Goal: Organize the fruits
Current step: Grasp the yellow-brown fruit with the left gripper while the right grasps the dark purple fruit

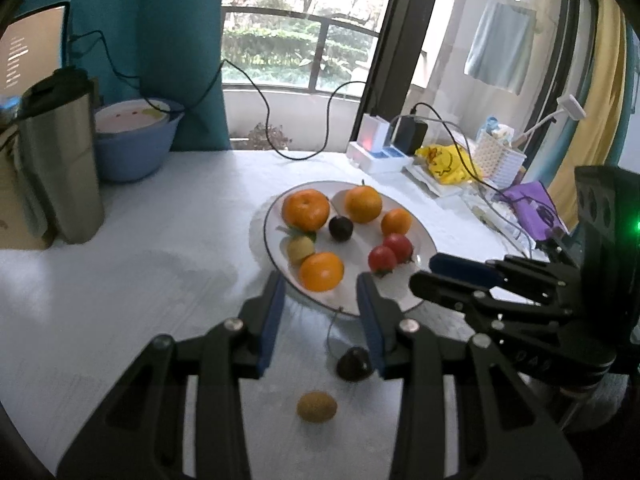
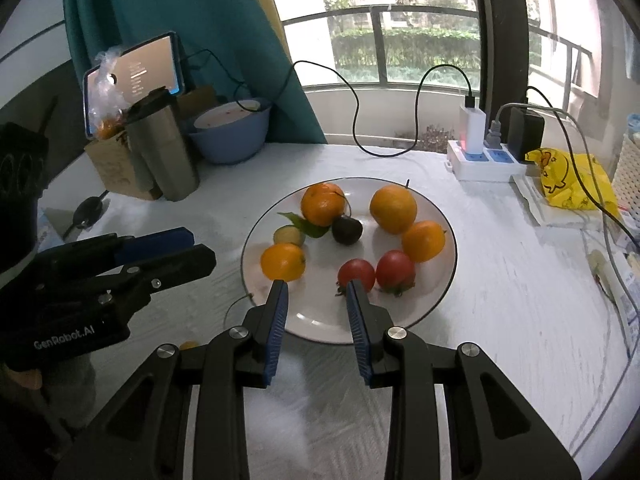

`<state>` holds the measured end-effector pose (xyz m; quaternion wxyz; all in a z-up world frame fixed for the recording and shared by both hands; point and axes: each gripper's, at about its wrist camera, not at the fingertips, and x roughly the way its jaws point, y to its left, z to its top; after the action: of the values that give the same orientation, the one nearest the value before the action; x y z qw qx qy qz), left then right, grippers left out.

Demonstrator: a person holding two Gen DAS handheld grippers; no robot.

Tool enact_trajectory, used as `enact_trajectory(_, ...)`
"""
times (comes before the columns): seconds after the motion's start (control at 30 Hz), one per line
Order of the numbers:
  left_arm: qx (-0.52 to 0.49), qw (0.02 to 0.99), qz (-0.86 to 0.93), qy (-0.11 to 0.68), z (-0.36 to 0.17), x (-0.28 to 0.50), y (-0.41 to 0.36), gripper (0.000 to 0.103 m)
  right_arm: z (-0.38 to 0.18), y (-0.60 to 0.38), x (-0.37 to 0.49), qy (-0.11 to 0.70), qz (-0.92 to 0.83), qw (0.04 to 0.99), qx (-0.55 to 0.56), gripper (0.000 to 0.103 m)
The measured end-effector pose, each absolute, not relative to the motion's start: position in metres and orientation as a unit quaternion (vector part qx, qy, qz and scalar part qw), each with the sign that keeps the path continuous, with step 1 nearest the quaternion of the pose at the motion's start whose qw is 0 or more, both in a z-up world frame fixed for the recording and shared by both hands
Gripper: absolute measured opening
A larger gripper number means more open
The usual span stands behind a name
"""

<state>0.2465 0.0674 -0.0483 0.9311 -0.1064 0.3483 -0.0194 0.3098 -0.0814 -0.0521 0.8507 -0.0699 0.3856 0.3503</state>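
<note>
With both left tongs (image 1: pixel 320 284) and right tongs (image 2: pixel 316 292) open and empty, risk of nudging the round kiwi (image 1: pixel 316 407) or plum (image 1: pixel 354 363) off the tabletop (image 1: pixel 160 260) instead of onto the plate (image 1: pixel 424 236).

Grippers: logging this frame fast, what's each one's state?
Left gripper: open, holding nothing.
Right gripper: open, holding nothing.

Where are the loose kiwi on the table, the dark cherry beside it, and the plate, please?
kiwi (image 1: pixel 316 407): left wrist view, centre of its brown skin.
cherry (image 1: pixel 352 364): left wrist view, its dark body.
plate (image 2: pixel 320 320): right wrist view, bare near part.
</note>
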Motion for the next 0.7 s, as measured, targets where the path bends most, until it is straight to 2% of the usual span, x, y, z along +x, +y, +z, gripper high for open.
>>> enact_trajectory(0.7,-0.109,0.916,-0.026,0.385,-0.081,0.195,0.054,0.039,-0.063,-0.092,0.262,0.400,0.354,0.842,-0.069,0.032)
